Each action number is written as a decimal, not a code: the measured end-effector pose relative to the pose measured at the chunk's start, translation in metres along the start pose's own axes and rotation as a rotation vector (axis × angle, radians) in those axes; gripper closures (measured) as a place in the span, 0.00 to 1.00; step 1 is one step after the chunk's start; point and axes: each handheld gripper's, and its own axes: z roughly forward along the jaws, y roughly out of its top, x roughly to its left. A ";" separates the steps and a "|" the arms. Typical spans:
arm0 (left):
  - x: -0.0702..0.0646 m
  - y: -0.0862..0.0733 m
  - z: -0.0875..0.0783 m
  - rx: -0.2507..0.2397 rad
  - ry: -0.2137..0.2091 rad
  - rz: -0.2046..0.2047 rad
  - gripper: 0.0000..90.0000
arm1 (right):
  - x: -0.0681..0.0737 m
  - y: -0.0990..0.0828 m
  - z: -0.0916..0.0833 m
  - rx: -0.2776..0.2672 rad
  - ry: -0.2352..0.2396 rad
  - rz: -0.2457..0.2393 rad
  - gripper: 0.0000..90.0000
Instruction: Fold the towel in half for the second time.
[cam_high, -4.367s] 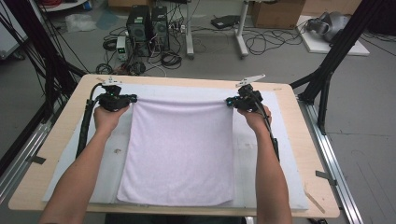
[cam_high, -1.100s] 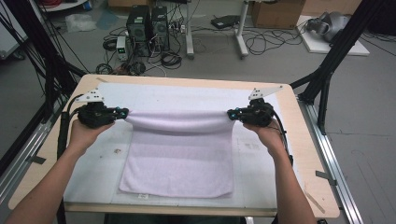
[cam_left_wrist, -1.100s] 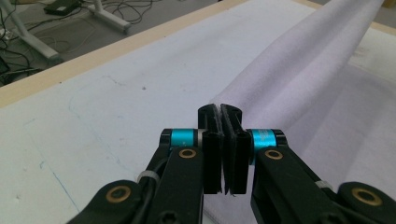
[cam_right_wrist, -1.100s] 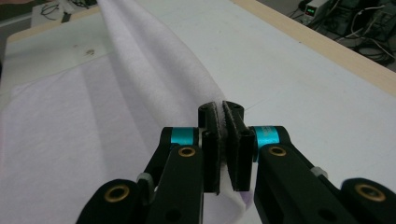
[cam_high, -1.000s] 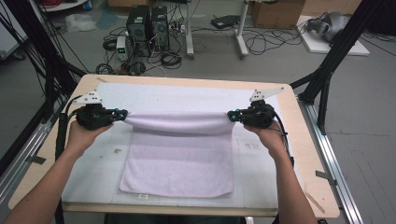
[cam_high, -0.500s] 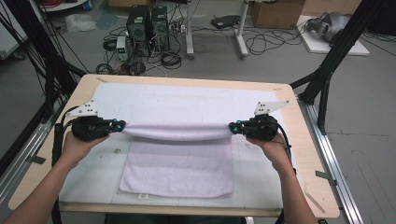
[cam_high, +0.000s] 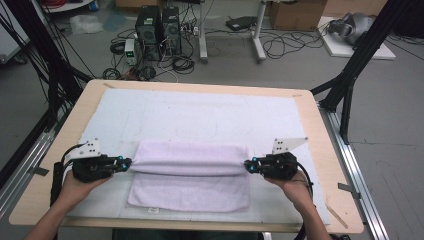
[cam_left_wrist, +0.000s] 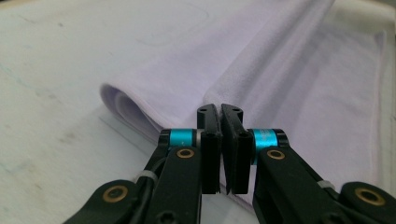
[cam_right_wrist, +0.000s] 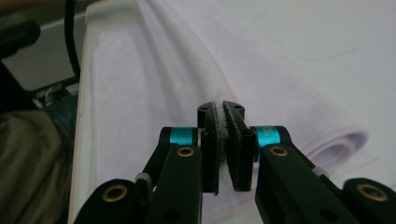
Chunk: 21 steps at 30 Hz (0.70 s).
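A pale lilac towel (cam_high: 190, 170) lies on the white mat near the table's front, doubled over on itself, with a rolled fold along its far side. My left gripper (cam_high: 127, 163) is shut on the upper layer's left corner and my right gripper (cam_high: 248, 166) on its right corner, and both point inward. In the left gripper view the left gripper (cam_left_wrist: 219, 110) pinches the towel (cam_left_wrist: 280, 70), whose curled fold shows to the left. In the right gripper view the right gripper (cam_right_wrist: 219, 106) has fabric between its pads, and the towel (cam_right_wrist: 159, 74) stretches away from it.
The white mat (cam_high: 200, 112) covers most of the wooden table (cam_high: 322, 150). A bare strip of mat lies between the towel and the front edge. Computer towers (cam_high: 157, 25), cables and black frame legs (cam_high: 350, 75) stand on the floor beyond the table.
Both hands have come toward the front edge and lower, drawing the towel's held edge over its near half. The upper layer now covers more of the lower one.
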 end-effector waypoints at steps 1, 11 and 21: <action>-0.002 -0.004 0.000 0.016 -0.007 -0.005 0.93 | 0.002 -0.005 0.001 0.014 0.002 -0.001 0.92; -0.008 0.005 0.006 0.032 -0.062 -0.013 0.56 | 0.007 -0.009 -0.002 -0.004 0.016 0.006 0.71; -0.015 -0.011 0.029 0.154 -0.102 0.052 0.89 | 0.015 -0.027 0.030 0.146 0.063 -0.028 0.78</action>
